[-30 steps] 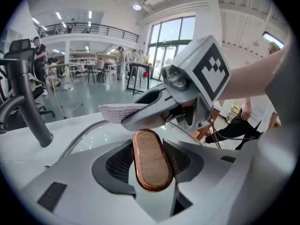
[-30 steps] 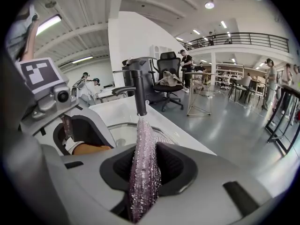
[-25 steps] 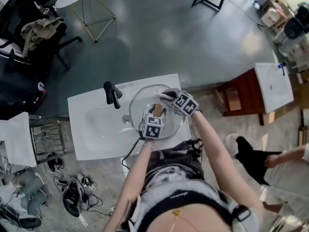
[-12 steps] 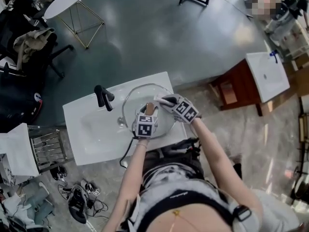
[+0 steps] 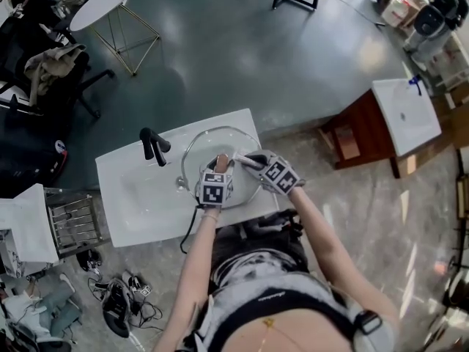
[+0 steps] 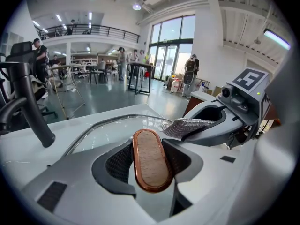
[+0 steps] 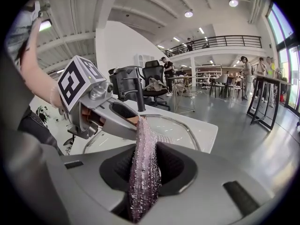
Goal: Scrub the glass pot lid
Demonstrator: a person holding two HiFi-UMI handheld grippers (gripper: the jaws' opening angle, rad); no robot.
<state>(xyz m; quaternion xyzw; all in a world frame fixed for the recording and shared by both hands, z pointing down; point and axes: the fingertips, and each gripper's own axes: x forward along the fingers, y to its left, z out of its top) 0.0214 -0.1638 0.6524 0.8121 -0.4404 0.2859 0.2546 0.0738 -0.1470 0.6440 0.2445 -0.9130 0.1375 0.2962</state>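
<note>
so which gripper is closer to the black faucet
Left. The left gripper clamps the lid handle, nearer the black faucet; the right gripper, pinching the mesh scrubbing cloth, is farther across the glass lid.

White washbasin top [image 5: 128, 196] on the grey floor [image 5: 242, 57]: black faucet [image 5: 152, 145] mounted at its rear left, glass pot lid [image 5: 212, 144] resting on its right half, spanning nearly rear edge to front edge.

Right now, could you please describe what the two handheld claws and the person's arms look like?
The left claw and the right claw are both pale grey moulded shells with dark, textured pads inside. Each carries a cube of black-and-white square markers. A black cable hangs from the left one. The forearms are bare, with no sleeves over them.
</note>
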